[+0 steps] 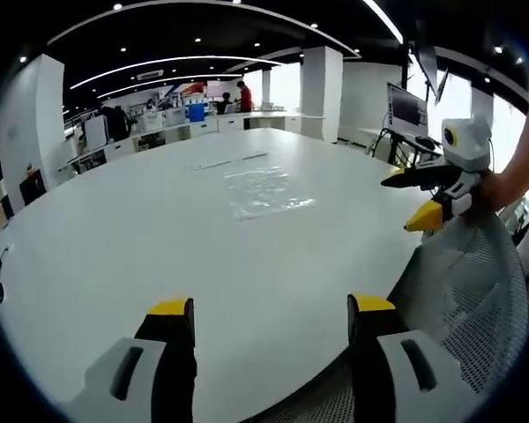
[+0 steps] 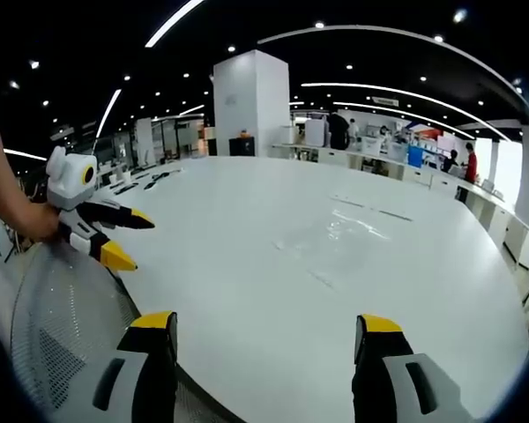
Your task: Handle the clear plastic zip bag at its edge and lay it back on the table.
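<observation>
The clear plastic zip bag [image 1: 266, 190] lies flat on the round white table [image 1: 159, 256], well past the middle, with nothing touching it. My left gripper [image 1: 271, 310] hovers open over the table's near edge, jaws wide apart and empty. The right gripper [image 1: 407, 203] enters from the right, held by a hand, open and empty, beside the table's rim. In the right gripper view the bag [image 2: 331, 236] is a faint sheen on the table [image 2: 247, 291]. There my right gripper [image 2: 266, 322] is open, and the left gripper [image 2: 134, 240] is at the left, open.
A grey mesh chair back [image 1: 472, 291] stands against the near rim, also the chair [image 2: 57, 326]. A thin clear strip [image 1: 230, 161] lies beyond the bag. A white pillar [image 2: 251, 104], a monitor on a stand [image 1: 407, 107] and desks with people stand farther back.
</observation>
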### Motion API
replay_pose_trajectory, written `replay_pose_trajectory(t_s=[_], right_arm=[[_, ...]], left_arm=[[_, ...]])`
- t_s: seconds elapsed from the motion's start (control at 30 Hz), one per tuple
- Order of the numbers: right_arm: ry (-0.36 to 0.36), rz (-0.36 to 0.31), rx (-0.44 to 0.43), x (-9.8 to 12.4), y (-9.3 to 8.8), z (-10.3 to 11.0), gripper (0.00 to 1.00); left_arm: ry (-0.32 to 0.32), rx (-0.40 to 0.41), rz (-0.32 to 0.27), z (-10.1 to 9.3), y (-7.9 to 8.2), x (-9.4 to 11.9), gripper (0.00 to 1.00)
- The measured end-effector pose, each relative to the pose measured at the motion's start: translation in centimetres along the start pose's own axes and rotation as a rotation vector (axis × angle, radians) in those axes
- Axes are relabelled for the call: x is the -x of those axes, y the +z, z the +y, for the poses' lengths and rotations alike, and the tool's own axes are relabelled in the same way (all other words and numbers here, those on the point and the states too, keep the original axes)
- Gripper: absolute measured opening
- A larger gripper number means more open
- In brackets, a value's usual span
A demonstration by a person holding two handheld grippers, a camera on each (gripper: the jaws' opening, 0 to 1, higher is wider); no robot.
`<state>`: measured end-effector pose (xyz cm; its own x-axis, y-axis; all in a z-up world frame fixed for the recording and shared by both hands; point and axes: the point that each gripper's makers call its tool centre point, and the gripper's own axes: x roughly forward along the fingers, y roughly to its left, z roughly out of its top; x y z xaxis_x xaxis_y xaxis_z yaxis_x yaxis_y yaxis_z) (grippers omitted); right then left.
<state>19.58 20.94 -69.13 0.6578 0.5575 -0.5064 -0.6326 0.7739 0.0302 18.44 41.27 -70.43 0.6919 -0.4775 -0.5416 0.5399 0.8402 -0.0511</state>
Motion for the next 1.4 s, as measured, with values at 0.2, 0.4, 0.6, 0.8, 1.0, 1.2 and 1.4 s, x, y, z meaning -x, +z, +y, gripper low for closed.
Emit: replay_pose_trajectory(t_s=[0.2, 0.4, 0.6, 0.8, 1.0, 1.2, 1.4], right_arm=[[-0.031, 0.004, -0.015, 0.1, -0.1, -0.8, 0.82], [-0.02, 0.007, -0.021, 0.0, -0.3, -0.7, 0.81], [-0.012, 0.02, -0.017, 0.0, -0.4, -0.4, 0.81], [-0.008, 0.027, -0.014, 0.0, -0.4, -0.2, 0.81], [-0.004, 0.032, -0.017, 0.0, -0.5, -0.3, 0.81], [0.0, 0.031, 0.014, 0.1, 0.0, -0.7, 0.79], [-0.006, 0.043, 0.066, 0.0, 0.5, -1.2, 0.77]], left_arm=[[0.0, -0.014, 0.012, 0.1, -0.3, -0.1, 0.68], [0.001, -0.013, 0.01, 0.2, -0.2, 0.0, 0.66], [0.015, -0.001, 0.001, 0.7, -0.1, 0.1, 0.66], [0.024, 0.006, -0.005, 0.9, 0.1, 0.1, 0.65], [0.023, 0.01, -0.009, 0.8, 0.4, 0.3, 0.65], [0.03, 0.039, -0.015, 1.2, 0.9, 1.0, 0.64], [0.024, 0.037, -0.028, 0.8, 1.9, 1.2, 0.63]])
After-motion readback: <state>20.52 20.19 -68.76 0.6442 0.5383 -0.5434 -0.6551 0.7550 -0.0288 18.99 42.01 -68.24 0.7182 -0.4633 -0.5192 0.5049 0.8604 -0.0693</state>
